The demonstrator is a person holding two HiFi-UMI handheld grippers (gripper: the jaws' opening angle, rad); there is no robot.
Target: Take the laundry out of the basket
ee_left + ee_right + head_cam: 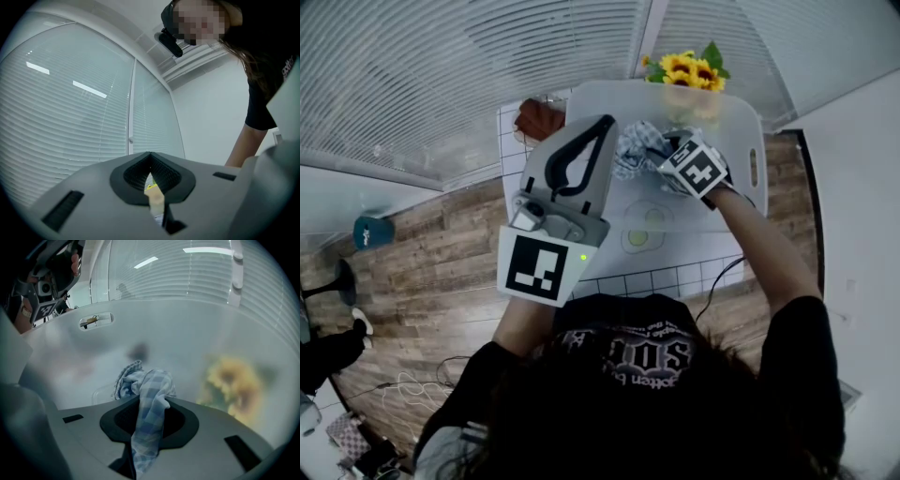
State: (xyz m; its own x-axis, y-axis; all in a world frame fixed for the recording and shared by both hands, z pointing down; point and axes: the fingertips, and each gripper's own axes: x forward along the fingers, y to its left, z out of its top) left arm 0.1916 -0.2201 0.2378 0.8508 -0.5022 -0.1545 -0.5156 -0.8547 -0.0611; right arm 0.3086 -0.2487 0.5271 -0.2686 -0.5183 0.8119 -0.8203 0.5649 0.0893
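While the person is bending over the table [675, 272], the head view is showing the checked cloth [630, 155] bunched at upper centre of the frame, within the outline of the translucent basket [741, 122]. Its bulk is stretching roughly left to right toward the right gripper [656, 150]. That gripper is reaching in from the right, forearm extended up the frame, and its jaws are pinching the cloth's right end. The left gripper [605, 125] is hanging raised near frame centre, just left of the cloth, with its jaws pointing up and to the right and the elbow bent. Sunflowers [686, 67] are standing beyond the basket's far edge.

In the left gripper view, the jaws are meeting at their tips with nothing between them, aiming up toward window blinds [70, 108].

In the right gripper view, the cloth is running top to bottom through the jaws at lower centre, which are clamping it. Its crumpled loose end is sticking up past the tips, in front of the basket's frosted wall.
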